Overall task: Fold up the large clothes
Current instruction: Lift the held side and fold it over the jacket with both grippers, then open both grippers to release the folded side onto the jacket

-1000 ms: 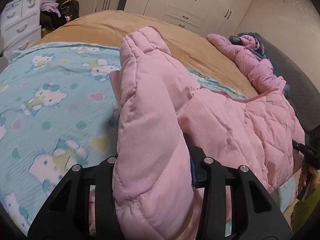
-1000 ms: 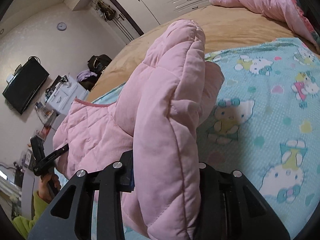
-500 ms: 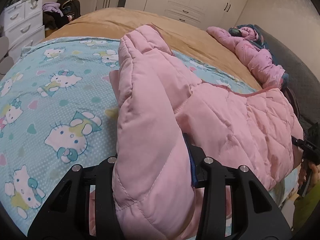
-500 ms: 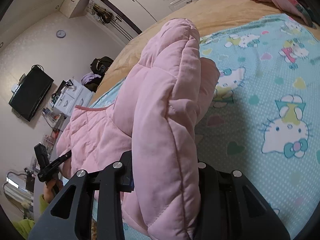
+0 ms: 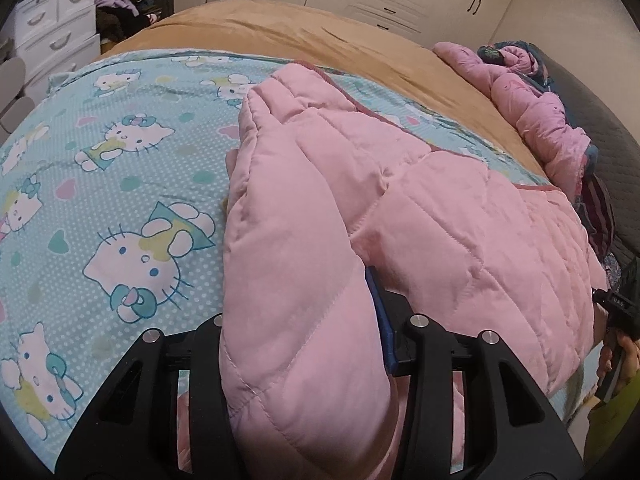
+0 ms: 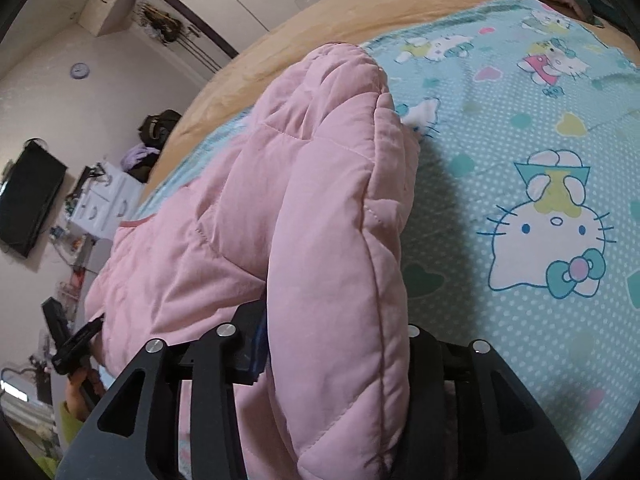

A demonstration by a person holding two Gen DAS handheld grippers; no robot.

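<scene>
A quilted pink jacket [image 5: 440, 220] lies across the cartoon-cat bedsheet [image 5: 120, 168]. A thick fold of it runs forward between the fingers of my left gripper [image 5: 304, 332]. The blue pad on its right finger presses the fabric while the jaws ease open a little. In the right wrist view the same jacket [image 6: 240, 220] fills my right gripper [image 6: 332, 336]. Those jaws are opening with the puffy fold still touching both fingers. The fold's far end droops onto the bedsheet [image 6: 520, 128].
A tan blanket [image 5: 320, 44] covers the far bed, with a pink quilt [image 5: 532, 108] bunched at the dark headboard. A white drawer unit [image 5: 52, 36] and wardrobes stand beyond. A green-sleeved hand [image 5: 612, 360] grips a black handle at the bed's edge.
Both grippers have sunk toward the bed with the jacket fold, which now droops lower over the sheet. The right gripper's view has rolled and its fingers stand wider apart.
</scene>
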